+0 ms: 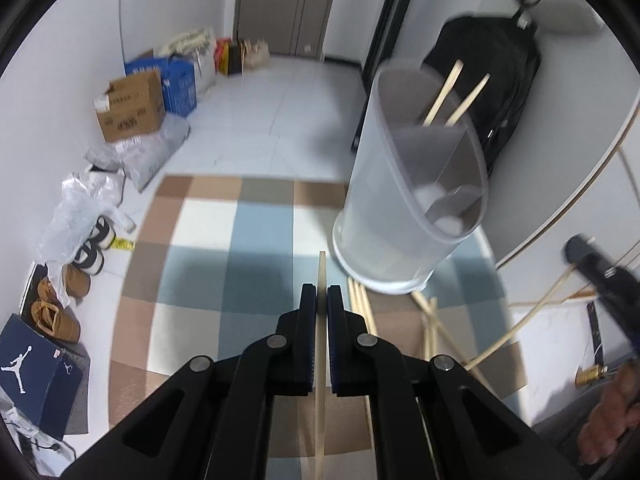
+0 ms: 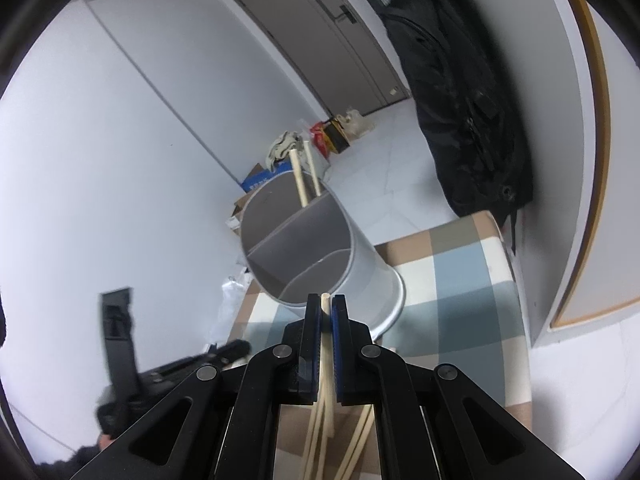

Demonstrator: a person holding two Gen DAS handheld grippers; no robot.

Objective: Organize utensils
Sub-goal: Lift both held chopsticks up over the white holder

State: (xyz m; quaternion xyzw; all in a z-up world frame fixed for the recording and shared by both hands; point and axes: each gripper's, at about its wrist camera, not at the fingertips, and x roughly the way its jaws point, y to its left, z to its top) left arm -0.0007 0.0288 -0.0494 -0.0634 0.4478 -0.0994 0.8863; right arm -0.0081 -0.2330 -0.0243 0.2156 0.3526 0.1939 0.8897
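Observation:
A translucent grey utensil holder with inner dividers stands on a checked cloth; two chopsticks stick out of its far compartment. My left gripper is shut on one chopstick, held in front of and left of the holder. Several loose chopsticks lie on the cloth by the holder's base. In the right wrist view the holder is just ahead, and my right gripper is shut on a chopstick near its rim. More chopsticks lie below.
A black bag leans on the wall behind the table. Boxes, plastic bags and shoes sit on the floor at left. The other gripper shows at the right edge of the left wrist view.

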